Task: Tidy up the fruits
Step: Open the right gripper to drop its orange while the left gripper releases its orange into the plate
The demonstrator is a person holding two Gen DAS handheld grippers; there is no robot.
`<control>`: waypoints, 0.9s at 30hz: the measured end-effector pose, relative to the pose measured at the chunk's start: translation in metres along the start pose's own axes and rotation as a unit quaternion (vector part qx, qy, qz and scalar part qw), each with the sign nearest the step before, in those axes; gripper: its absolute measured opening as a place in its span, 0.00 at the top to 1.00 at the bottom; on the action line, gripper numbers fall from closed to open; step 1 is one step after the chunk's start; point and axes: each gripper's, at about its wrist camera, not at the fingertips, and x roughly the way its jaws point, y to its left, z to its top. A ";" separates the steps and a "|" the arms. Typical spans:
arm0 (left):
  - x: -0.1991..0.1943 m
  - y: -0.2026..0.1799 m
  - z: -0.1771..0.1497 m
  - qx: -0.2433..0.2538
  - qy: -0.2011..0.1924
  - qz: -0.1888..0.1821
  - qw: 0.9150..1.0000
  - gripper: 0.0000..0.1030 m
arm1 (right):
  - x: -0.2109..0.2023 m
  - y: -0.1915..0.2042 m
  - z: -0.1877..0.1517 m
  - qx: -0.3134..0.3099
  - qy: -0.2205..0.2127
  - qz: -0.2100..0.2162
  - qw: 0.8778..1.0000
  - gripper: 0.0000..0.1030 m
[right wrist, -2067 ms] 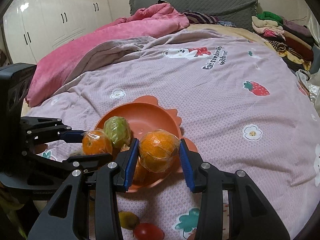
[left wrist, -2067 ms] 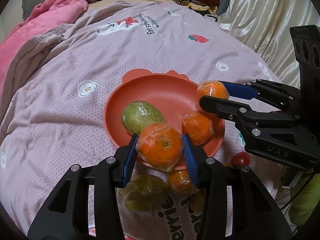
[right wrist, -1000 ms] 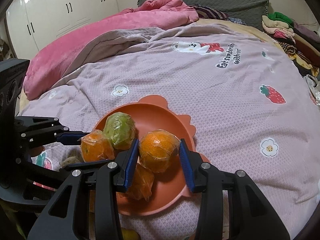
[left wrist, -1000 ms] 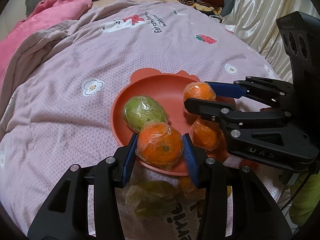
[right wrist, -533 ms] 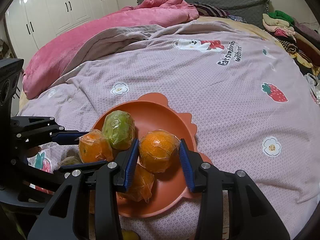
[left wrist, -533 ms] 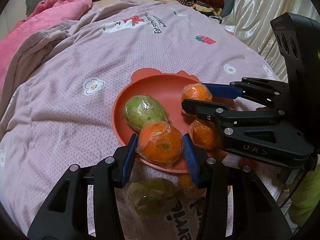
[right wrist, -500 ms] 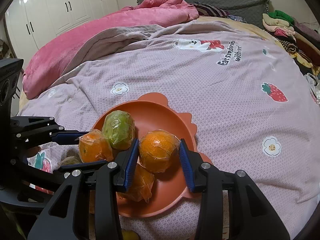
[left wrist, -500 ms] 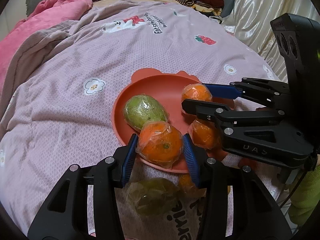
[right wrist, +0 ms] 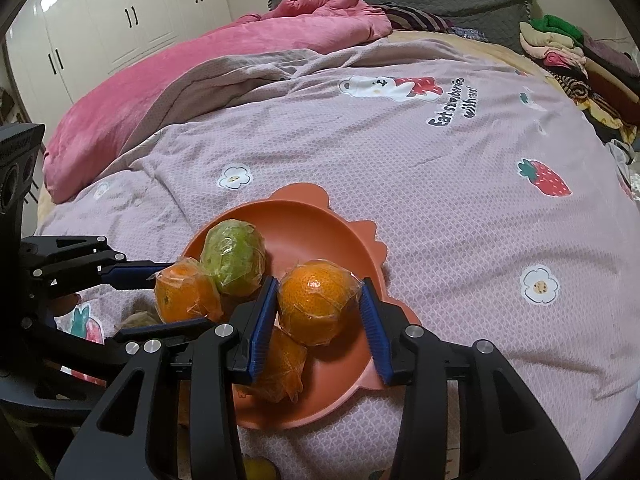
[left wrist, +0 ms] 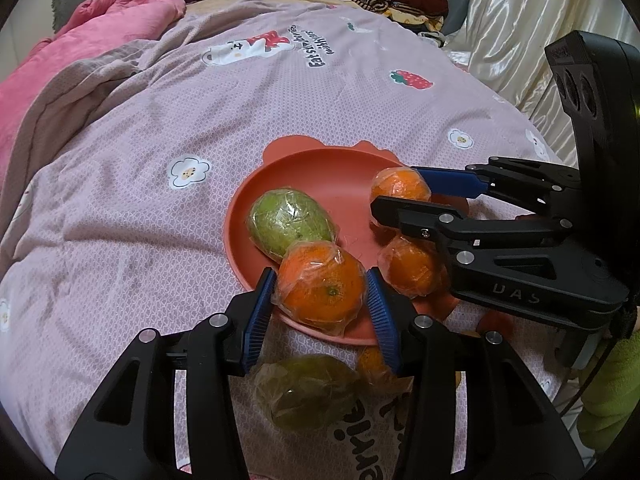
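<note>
Film-wrapped oranges: round, firm, light; cling film likely slippery, so hold across widest part, blue pads on opposite sides.

Left claw (left wrist: 320, 294) clamped on wrapped orange (left wrist: 322, 286) over near rim of orange-red scalloped plastic plate (left wrist: 320, 164) on pink printed bedspread (left wrist: 120, 200).

Right claw (right wrist: 318, 306) clamped on second wrapped orange (right wrist: 316, 302) above plate interior; whether it touched plate, unclear.

Wrapped green fruit (left wrist: 290, 224) and third orange (left wrist: 412, 266) lay in plate; another green fruit (left wrist: 308, 392) on bedspread.
</note>
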 end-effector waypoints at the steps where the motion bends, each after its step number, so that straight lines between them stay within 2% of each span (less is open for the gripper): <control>1: 0.000 0.000 0.000 0.001 0.000 0.000 1.000 0.63 | 0.000 0.000 0.000 0.001 0.000 -0.001 1.000 0.60; 19: 0.000 -0.002 0.000 -0.001 0.000 -0.001 1.000 0.58 | -0.016 -0.005 0.002 0.010 -0.018 -0.009 1.000 0.53; 27: -0.005 -0.001 0.000 -0.004 -0.004 0.004 1.000 0.55 | -0.025 -0.010 0.000 0.020 -0.025 -0.018 0.999 0.41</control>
